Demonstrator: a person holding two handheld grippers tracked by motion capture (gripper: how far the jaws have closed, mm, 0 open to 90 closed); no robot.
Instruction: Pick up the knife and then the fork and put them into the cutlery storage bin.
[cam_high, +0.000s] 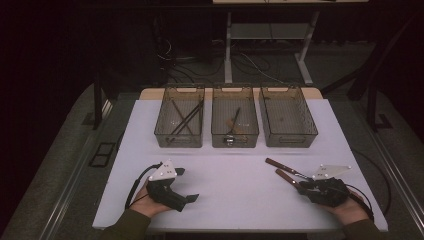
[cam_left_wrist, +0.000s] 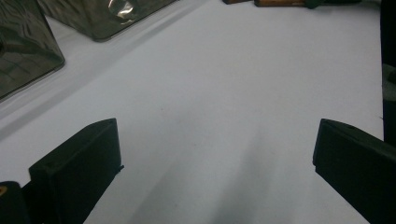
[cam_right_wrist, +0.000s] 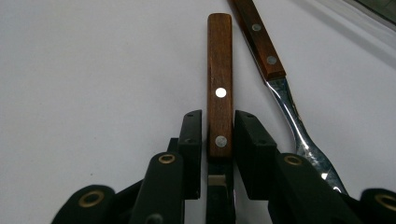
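Wood handle (cam_right_wrist: 220, 88), flat with rounded end and metal rivets, sits clamped between the right tool's (cam_right_wrist: 218, 133) black pads, lying on the smooth white counter (cam_high: 235, 175). Second riveted handle (cam_right_wrist: 259, 39) with shiny steel shank lies just beside it. Left tool (cam_left_wrist: 212, 154) gapes wide, holding nothing.

Desk centre: the white desk (cam_high: 235, 170) lies bare between the left gripper (cam_high: 182, 184) and the right gripper (cam_high: 299, 186).
Far edge: three bins (cam_high: 235, 125) stand in a row, narrow gaps between.
Right side: two wood-handled utensils (cam_high: 282, 170) lie just ahead of the right gripper.
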